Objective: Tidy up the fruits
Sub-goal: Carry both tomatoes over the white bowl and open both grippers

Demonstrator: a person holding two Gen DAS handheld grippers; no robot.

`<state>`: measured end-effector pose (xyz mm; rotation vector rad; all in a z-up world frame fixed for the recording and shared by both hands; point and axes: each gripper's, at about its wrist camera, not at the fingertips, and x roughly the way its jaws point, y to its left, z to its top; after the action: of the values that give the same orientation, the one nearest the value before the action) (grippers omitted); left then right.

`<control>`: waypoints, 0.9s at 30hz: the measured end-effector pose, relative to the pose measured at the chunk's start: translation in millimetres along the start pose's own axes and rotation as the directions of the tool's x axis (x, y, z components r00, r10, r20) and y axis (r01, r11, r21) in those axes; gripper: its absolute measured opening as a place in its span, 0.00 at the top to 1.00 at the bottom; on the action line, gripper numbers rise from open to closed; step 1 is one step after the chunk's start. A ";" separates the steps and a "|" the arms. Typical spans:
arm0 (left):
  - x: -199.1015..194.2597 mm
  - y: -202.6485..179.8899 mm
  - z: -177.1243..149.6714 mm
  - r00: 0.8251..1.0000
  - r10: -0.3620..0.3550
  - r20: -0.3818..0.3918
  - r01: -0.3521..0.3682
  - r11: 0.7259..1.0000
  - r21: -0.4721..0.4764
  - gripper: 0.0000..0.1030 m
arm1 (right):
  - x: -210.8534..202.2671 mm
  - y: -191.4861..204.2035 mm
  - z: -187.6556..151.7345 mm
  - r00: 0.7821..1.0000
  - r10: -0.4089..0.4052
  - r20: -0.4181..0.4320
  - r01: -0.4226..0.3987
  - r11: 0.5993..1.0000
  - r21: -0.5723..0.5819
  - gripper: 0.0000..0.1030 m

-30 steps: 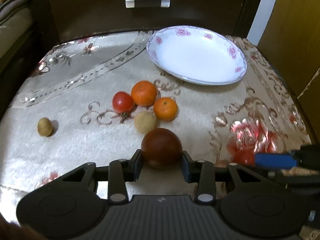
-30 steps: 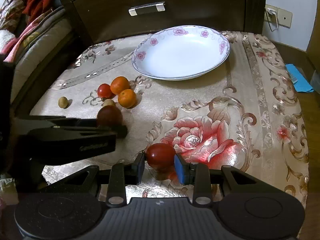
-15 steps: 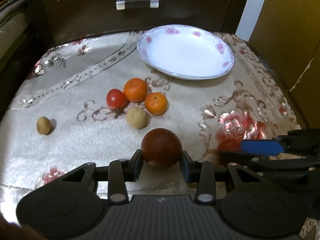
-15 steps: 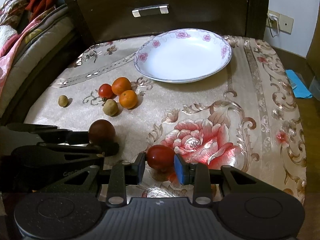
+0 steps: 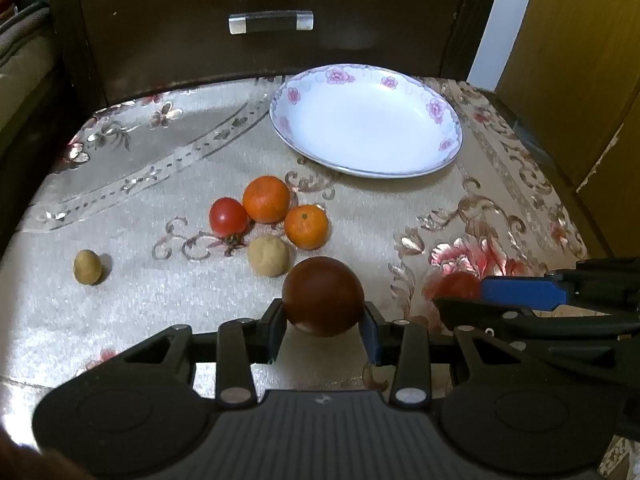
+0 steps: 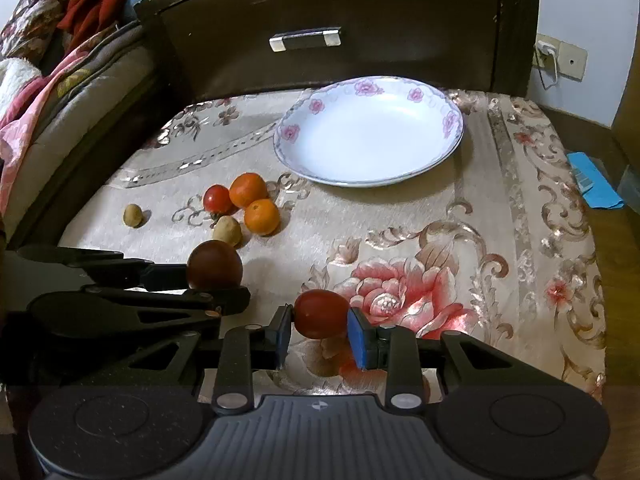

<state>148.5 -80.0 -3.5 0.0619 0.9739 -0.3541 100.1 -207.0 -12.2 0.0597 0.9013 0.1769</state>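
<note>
Jaws unchanged – left gripper (image 5: 323, 322) clamps dark tomato (image 5: 323, 297), right gripper (image 6: 319, 329) clamps red tomato (image 6: 320, 313).

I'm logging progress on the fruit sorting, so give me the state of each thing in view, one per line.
Left gripper: shut on the dark red fruit.
Right gripper: shut on the red tomato.
Plate: upright on the cloth, nothing in it.
Two oranges: loose on the cloth, touching.
Small tomato: loose, against one orange.
Two tan fruits: loose on the cloth.
Drawer: closed.
</note>
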 end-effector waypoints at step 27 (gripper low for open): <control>27.1 -1.7 77.8 0.997 0.021 0.068 -0.022 0.999 0.023 0.54 | 17.8 -29.4 62.4 0.996 -0.026 0.087 0.023 0.999 0.038 0.75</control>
<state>223.9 -105.0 18.5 0.0817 0.9013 -0.3463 163.5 -231.3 9.1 0.0898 0.8174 0.1340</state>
